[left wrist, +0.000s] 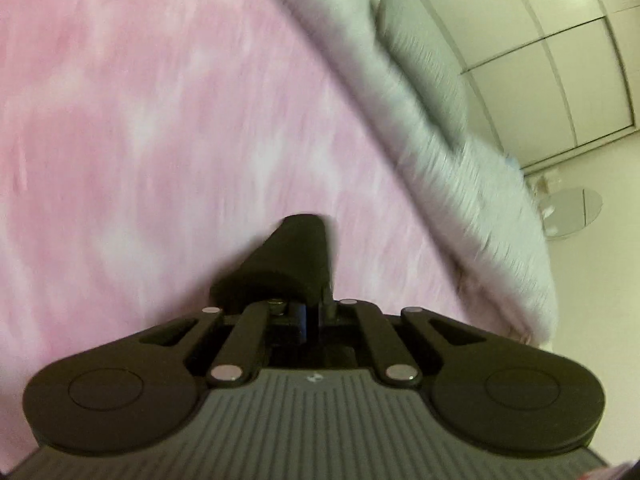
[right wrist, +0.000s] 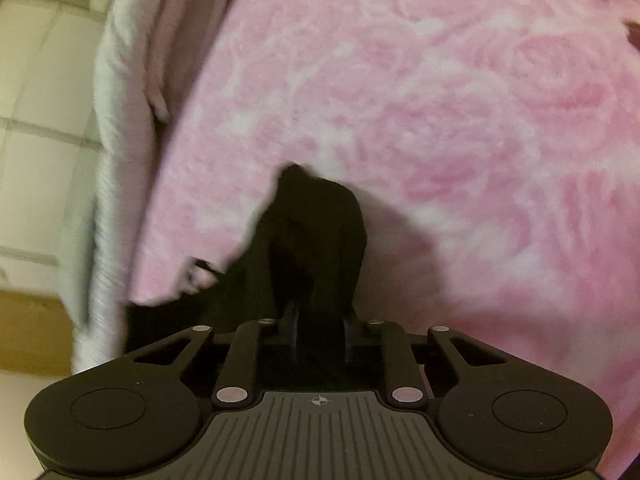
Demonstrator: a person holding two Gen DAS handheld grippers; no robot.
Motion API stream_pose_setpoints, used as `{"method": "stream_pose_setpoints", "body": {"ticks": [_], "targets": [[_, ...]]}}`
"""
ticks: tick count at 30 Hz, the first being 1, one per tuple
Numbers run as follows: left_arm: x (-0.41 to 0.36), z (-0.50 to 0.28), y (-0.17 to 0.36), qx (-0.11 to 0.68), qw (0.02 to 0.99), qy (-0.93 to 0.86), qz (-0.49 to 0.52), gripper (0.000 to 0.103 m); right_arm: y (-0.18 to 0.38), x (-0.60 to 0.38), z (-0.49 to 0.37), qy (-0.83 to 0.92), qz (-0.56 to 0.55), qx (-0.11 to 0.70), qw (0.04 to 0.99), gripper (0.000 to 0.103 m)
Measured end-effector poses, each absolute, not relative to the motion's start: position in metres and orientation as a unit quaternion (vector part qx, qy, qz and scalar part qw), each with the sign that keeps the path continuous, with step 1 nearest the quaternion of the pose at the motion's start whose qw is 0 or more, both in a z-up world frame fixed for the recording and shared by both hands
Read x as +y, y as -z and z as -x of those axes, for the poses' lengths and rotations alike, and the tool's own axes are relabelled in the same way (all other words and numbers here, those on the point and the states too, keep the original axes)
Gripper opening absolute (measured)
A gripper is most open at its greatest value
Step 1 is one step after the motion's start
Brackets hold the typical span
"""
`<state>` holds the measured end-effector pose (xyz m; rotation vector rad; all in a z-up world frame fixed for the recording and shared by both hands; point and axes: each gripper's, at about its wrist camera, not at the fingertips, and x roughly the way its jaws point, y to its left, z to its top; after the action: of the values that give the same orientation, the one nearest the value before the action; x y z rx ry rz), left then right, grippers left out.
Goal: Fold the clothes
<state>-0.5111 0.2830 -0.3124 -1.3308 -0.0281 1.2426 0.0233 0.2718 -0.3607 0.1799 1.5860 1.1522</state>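
In the right wrist view a black garment (right wrist: 312, 232) bunches up between my right gripper's (right wrist: 320, 304) fingers, which are shut on it. The cloth trails down to the left over the edge of a pink rose-patterned blanket (right wrist: 460, 120). A small pale blurred shape (right wrist: 196, 274) sits at the cloth's left edge; I cannot tell what it is. In the left wrist view my left gripper (left wrist: 316, 280) is shut, with a small lump of black garment (left wrist: 288, 256) over its fingers, above the pink blanket (left wrist: 140, 120). The view is motion-blurred.
White fluffy bedding (left wrist: 460, 168) runs along the blanket's edge, also seen as bedding (right wrist: 116, 100) on the right wrist view's left. Beyond it are pale wardrobe doors (left wrist: 540, 60), a round glass surface (left wrist: 572, 212), tiled floor (right wrist: 40, 120) and a brown box-like surface (right wrist: 32, 328).
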Motion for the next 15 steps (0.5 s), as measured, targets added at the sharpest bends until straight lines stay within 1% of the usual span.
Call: {"method": "stream_pose_setpoints", "body": {"ticks": [3, 6, 7, 8, 9, 10, 12, 13, 15], "targets": [[0.31, 0.561, 0.238, -0.022, 0.654, -0.564, 0.503, 0.002, 0.328, 0.263, -0.001, -0.495, -0.144, 0.686, 0.513, 0.014], [0.322, 0.614, 0.169, -0.053, 0.69, -0.574, 0.437, 0.002, 0.283, 0.257, 0.043, -0.551, -0.172, 0.666, 0.472, 0.012], [0.321, 0.632, 0.155, -0.053, 0.693, -0.584, 0.42, 0.003, 0.281, 0.252, 0.055, -0.556, -0.162, 0.668, 0.468, 0.011], [0.317, 0.65, 0.151, -0.047, 0.686, -0.597, 0.414, 0.004, 0.285, 0.245, 0.067, -0.552, -0.141, 0.675, 0.468, 0.011], [0.314, 0.669, 0.148, -0.04, 0.678, -0.609, 0.409, 0.012, 0.289, 0.239, 0.079, -0.548, -0.12, 0.682, 0.469, 0.011], [0.308, 0.687, 0.15, -0.029, 0.662, -0.625, 0.412, 0.015, 0.294, 0.233, 0.091, -0.544, -0.099, 0.689, 0.469, 0.012], [0.292, 0.726, 0.177, 0.009, 0.597, -0.665, 0.448, 0.021, 0.302, 0.22, 0.114, -0.535, -0.057, 0.701, 0.469, 0.014], [0.282, 0.743, 0.196, 0.035, 0.558, -0.686, 0.465, 0.021, 0.307, 0.213, 0.126, -0.529, -0.035, 0.706, 0.469, 0.018], [0.26, 0.771, 0.234, 0.09, 0.488, -0.713, 0.495, 0.021, 0.315, 0.2, 0.149, -0.519, 0.007, 0.716, 0.467, 0.03]]}}
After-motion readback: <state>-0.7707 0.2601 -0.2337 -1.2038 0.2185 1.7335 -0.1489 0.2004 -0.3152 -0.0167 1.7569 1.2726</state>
